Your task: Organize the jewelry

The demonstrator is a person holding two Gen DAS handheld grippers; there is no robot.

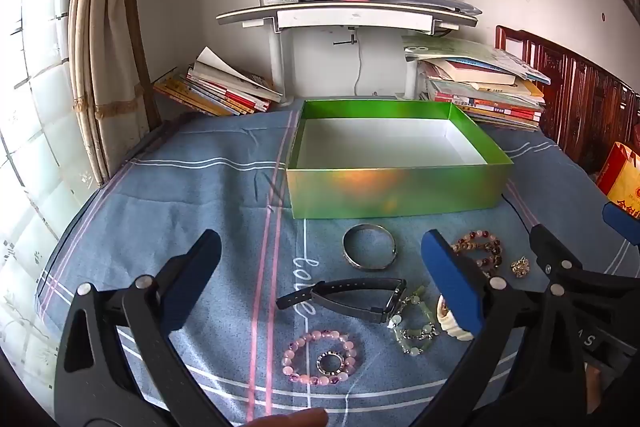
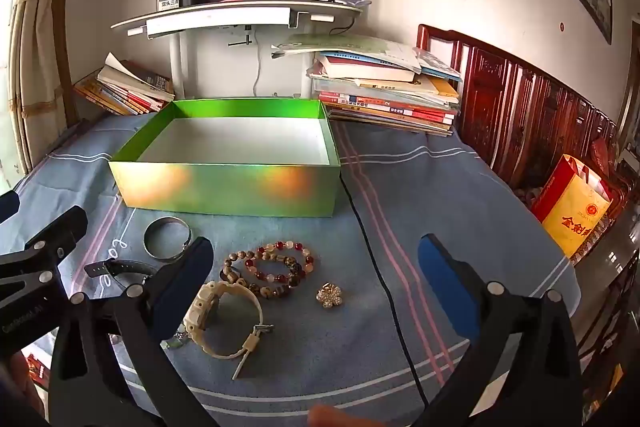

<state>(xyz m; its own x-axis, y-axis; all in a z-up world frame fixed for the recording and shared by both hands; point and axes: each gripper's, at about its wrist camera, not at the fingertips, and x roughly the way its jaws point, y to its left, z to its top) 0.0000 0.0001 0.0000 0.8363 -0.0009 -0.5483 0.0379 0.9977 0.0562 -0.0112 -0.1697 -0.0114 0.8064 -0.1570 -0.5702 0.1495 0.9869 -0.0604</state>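
Observation:
An open green box (image 1: 400, 187) (image 2: 224, 187) with a bare white floor sits on the blue cloth. In front of it lie a silver bangle (image 1: 370, 267) (image 2: 164, 258), a black watch (image 1: 340, 285), a pink bead bracelet (image 1: 298, 341) around a small ring (image 1: 330, 353), a green jade bracelet (image 1: 416, 350), a white watch (image 2: 208, 307), red and brown bead bracelets (image 2: 280, 244) and a gold flower brooch (image 2: 329, 295). My left gripper (image 1: 320, 243) hangs open above the black watch. My right gripper (image 2: 316, 243) hangs open above the bead bracelets and brooch. Neither holds anything.
Book stacks (image 1: 216, 91) (image 2: 384, 95) flank a white shelf stand (image 1: 348, 17) behind the box. A dark wooden headboard (image 2: 520, 99) and a yellow-red bag (image 2: 576, 211) stand at the right. A curtain (image 1: 104, 67) hangs at the left. A black cable (image 2: 380, 267) crosses the cloth.

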